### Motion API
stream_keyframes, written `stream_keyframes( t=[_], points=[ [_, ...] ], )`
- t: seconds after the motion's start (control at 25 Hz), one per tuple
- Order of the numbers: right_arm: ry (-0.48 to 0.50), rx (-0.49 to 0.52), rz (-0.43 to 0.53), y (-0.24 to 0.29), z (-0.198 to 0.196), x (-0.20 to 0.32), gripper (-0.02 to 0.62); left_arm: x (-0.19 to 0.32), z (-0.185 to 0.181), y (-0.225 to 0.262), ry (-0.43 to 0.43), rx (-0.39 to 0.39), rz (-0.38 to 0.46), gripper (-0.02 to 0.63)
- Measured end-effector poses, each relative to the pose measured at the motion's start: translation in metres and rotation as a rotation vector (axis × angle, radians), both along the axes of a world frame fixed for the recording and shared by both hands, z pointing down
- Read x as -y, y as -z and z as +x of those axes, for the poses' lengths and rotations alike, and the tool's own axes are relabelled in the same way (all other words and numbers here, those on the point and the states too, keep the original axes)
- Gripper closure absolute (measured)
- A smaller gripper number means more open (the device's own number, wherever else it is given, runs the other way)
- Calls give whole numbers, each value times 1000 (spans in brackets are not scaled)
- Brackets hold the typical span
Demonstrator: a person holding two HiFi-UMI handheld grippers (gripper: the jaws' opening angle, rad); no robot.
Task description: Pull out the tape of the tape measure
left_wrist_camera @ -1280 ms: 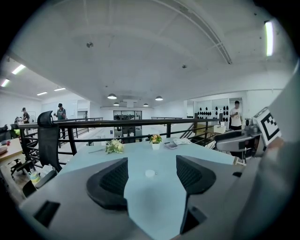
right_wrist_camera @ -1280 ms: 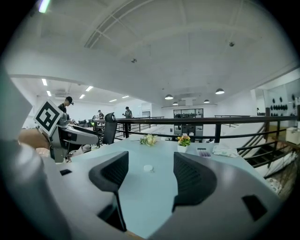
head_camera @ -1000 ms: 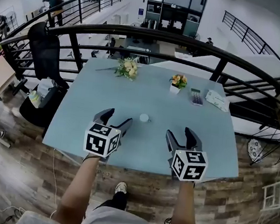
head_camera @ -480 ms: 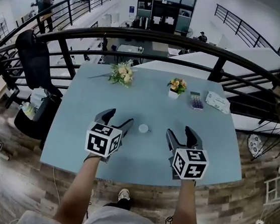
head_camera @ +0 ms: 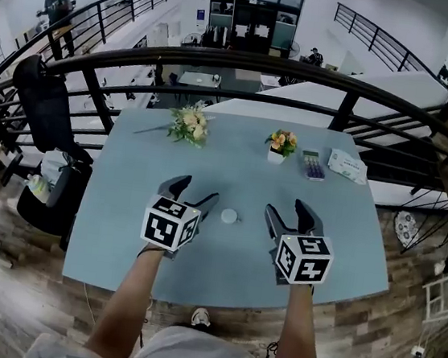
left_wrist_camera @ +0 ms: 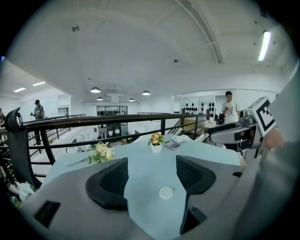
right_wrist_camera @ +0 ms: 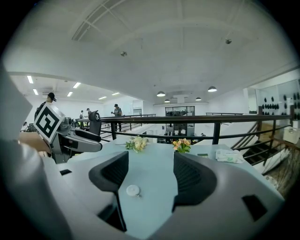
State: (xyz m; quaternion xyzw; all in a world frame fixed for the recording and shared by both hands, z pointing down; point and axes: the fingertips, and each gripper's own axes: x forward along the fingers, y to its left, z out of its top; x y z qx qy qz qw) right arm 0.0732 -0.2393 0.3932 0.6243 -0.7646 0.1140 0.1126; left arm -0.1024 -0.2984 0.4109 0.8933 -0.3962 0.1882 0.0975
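A small round white tape measure [head_camera: 228, 215] lies on the light blue table [head_camera: 241, 168], between my two grippers. It shows between the jaws in the left gripper view [left_wrist_camera: 165, 192] and near the left jaw in the right gripper view [right_wrist_camera: 133, 190]. My left gripper [head_camera: 191, 193] hovers just left of it, open and empty. On the other side, my right gripper [head_camera: 288, 215] is held open as well, with nothing in its jaws. No tape is drawn out.
A loose flower bunch [head_camera: 187, 123] lies at the far left of the table, a small potted flower [head_camera: 281, 145] at the far middle, a calculator [head_camera: 314, 165] and a white packet [head_camera: 347, 165] at the far right. A black railing [head_camera: 246, 63] runs behind the table.
The head view has shifted slightly, so the table sits lower in frame. Both grippers keep their places beside the tape measure.
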Motion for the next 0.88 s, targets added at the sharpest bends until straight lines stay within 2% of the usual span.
stream_keyframes(
  t=[0.28, 0.88],
  points=[
    [-13, 8, -5, -4, -1, 10, 311, 7, 18, -14, -110, 59, 3, 285],
    [-33, 5, -56, -30, -1, 18, 311, 13, 65, -75, -482, 250, -8, 285]
  ],
)
